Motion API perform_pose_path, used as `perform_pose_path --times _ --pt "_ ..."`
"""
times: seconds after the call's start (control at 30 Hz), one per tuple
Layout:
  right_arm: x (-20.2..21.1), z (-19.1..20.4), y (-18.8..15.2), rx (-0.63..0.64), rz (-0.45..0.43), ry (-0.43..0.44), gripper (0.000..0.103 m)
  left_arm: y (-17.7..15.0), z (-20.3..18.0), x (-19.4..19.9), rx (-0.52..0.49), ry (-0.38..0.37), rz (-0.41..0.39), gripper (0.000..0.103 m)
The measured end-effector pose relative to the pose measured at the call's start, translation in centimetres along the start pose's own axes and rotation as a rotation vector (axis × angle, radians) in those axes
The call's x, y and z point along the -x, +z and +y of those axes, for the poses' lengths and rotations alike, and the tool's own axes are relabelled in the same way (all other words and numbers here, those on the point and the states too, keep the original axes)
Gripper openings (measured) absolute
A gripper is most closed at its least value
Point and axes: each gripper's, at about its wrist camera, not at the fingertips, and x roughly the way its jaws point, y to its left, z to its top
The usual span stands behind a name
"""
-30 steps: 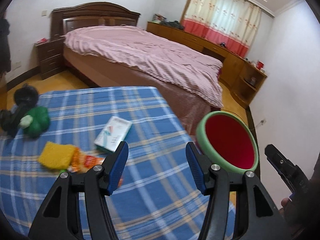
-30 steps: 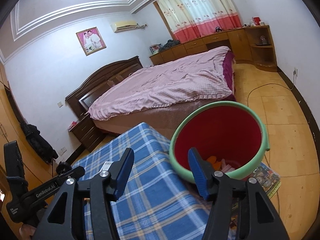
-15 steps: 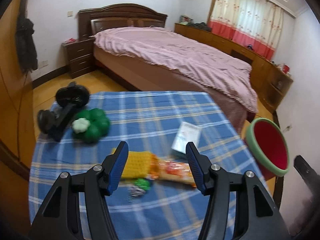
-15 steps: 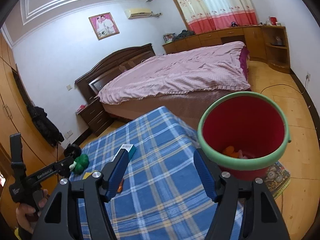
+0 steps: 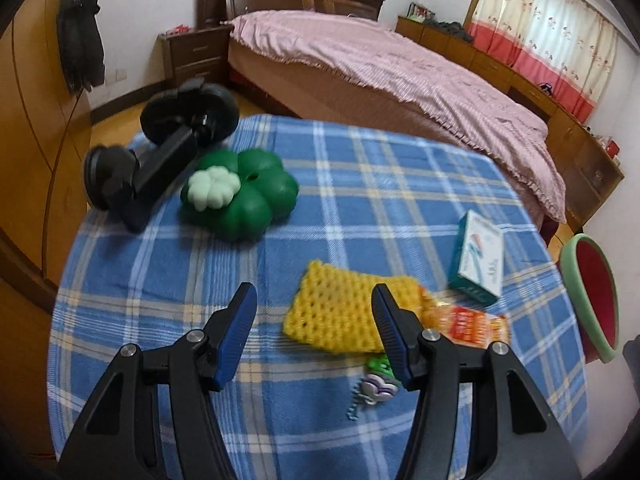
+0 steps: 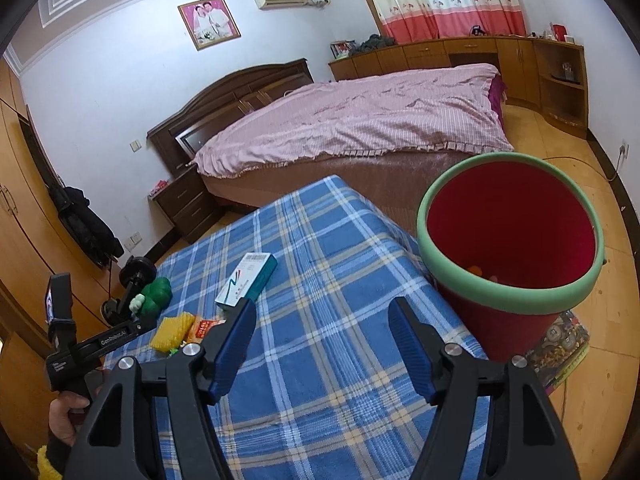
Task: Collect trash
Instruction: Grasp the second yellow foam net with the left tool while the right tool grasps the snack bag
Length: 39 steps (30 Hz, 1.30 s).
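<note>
Bin (image 5: 592,296) cut off at right edge of left view. Keychain (image 5: 376,384) partly behind right finger (image 5: 394,338). Box (image 6: 246,280) print too small to read. Bin contents (image 6: 476,270) mostly hidden.

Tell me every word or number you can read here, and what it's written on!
"GenRobot.AI": white letters on the black body of the left gripper.
Teal and white box: print and a barcode label, too small to read.
Orange wrapper: red marks, too blurred to read.
Printed sheet under the bucket: unreadable.
</note>
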Motion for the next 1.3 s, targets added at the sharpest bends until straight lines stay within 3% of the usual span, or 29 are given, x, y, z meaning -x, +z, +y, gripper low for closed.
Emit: perform_pose_path --times 0.27,0.4,0.47,0.53,0.6,0.73,0.9,1.13,1.3 --pt "-1.5 -0.3 -0.3 -0.008 0.035 -0.026 0.072 -0.4 0.4 -2.5 0.005 -0.009 0.053 0.059" --pt "-2.7 -0.3 -0.6 -0.013 0.063 -0.031 0.072 -0.5 0.1 -2.6 -0.013 -0.022 0.04 0.059" --pt "-3.1 -0.3 -0.7 -0.013 0.074 -0.029 0.072 -0.5 0.0 -2.6 -0.015 -0.036 0.036 0.052" --pt "-3.4 -0.3 -0.9 -0.01 0.082 -0.027 0.072 -0.6 0.0 -2.5 -0.009 -0.075 0.04 0.033" --pt "-3.7 -0.1 -1.1 -0.008 0.091 -0.023 0.072 -0.7 -0.1 -2.4 0.003 -0.11 0.04 0.021" --pt "-4.1 0.2 -1.3 0.001 0.105 -0.014 0.072 -0.9 -0.2 -1.8 0.031 -0.133 0.028 0.011" --pt "-4.9 1.7 -1.0 0.057 0.122 0.02 0.073 -1.2 0.5 -0.1 0.088 -0.158 -0.006 0.01" --pt "-7.8 4.9 -1.7 0.158 0.206 0.103 0.081 -1.8 2.1 3.6 0.135 -0.099 -0.101 0.01" --pt "-10.4 7.5 -2.8 0.242 0.286 0.159 0.084 -2.6 3.9 5.0 0.183 -0.067 -0.128 0.01"
